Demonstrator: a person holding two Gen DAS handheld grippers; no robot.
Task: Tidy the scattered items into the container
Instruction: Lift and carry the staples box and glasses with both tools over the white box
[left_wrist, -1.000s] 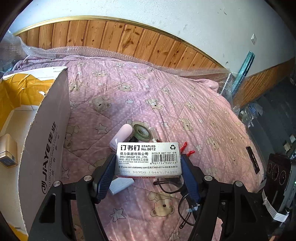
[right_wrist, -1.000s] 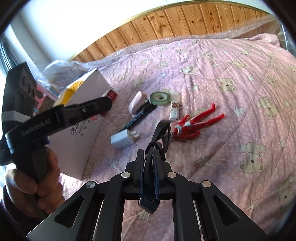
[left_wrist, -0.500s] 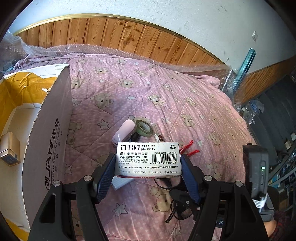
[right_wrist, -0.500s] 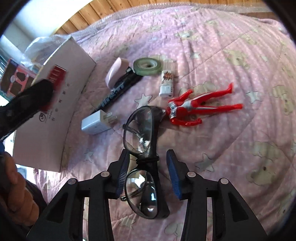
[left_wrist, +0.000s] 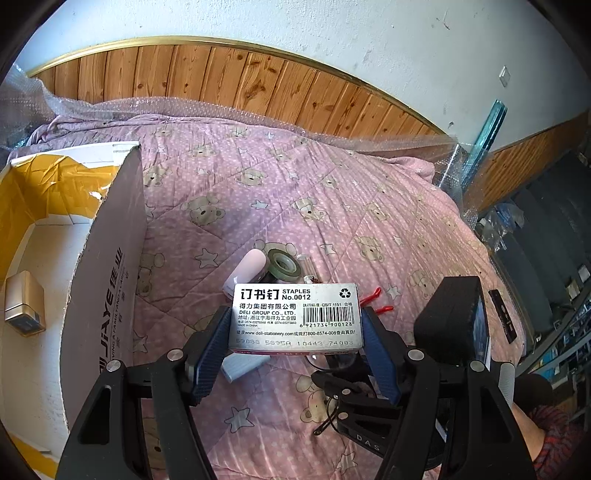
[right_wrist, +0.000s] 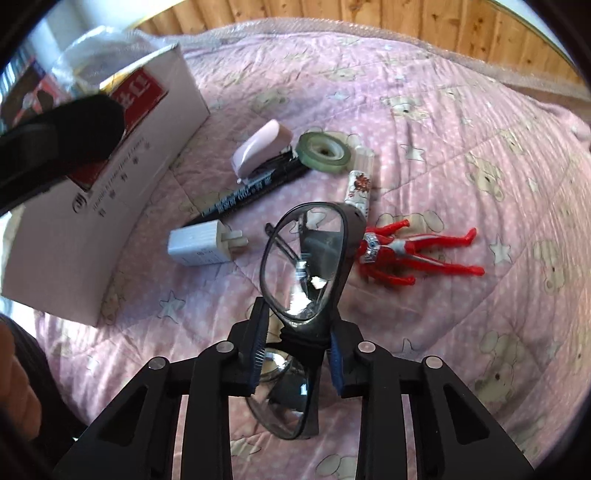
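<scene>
Your right claw (right_wrist: 295, 354), spread around the glasses (right_wrist: 306, 266) half a second ago, now pinches their bridge and lifts them off the bed (right_wrist: 461, 155) — one more item bound for the box (left_wrist: 107, 280). Your left claw (left_wrist: 295, 347) grips the staples box (left_wrist: 295, 314); the open top lies left, past its near wall.

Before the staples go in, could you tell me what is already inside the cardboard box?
Inside the cardboard box, one small gold case lies on the pale floor, below yellow lining. The near wall hides the rest of the floor.
</scene>
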